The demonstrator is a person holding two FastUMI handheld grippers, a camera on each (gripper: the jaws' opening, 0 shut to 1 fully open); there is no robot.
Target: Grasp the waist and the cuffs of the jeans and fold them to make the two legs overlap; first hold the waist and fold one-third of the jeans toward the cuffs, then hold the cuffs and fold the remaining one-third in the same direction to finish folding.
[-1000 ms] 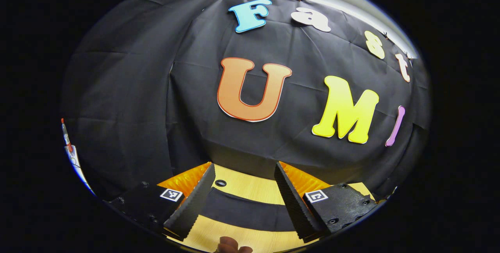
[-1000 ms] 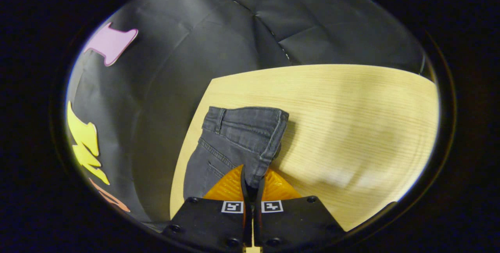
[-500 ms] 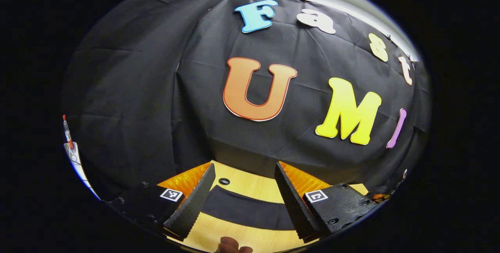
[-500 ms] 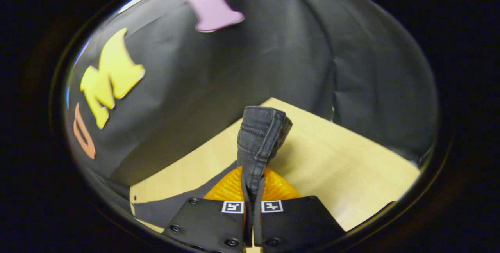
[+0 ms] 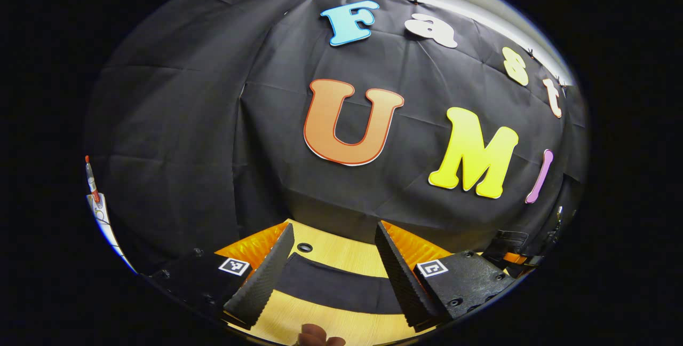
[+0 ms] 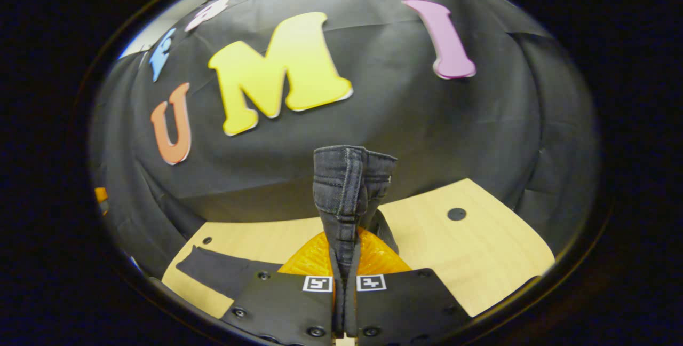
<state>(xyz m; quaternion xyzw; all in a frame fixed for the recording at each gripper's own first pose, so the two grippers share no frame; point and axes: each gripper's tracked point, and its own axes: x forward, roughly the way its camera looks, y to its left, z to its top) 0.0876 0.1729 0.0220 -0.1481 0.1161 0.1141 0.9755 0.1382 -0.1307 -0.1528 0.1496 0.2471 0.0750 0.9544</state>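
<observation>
In the left gripper view, the left gripper (image 5: 331, 266) hangs over the wooden table (image 5: 331, 252) with its two ribbed fingers (image 5: 261, 279) spread wide and nothing between them. A flat black strip (image 5: 336, 287) lies across the table in the gap between the fingers, and a small dark hole (image 5: 304, 248) sits in the tabletop just beyond it, toward 12 o'clock. At about 4 o'clock, near the edge of the picture, a dark bundle that may be the jeans (image 5: 509, 243) hangs beside an orange part, though it is too small to be sure. A fingertip (image 5: 315, 336) of the person shows at 6 o'clock. At 9 o'clock a red-capped marker (image 5: 90, 178) stands at the edge. In the right gripper view, the right gripper (image 6: 344, 287) is clenched on the jeans (image 6: 349, 186): the dark grey denim is pinched between both fingers and rises from them toward 12 o'clock, its stitched hem at the top, held off the table (image 6: 480, 250). A round hole (image 6: 457, 214) marks the tabletop at 3 o'clock, and the black strip (image 6: 213, 274) lies on the wood at 8 o'clock.
</observation>
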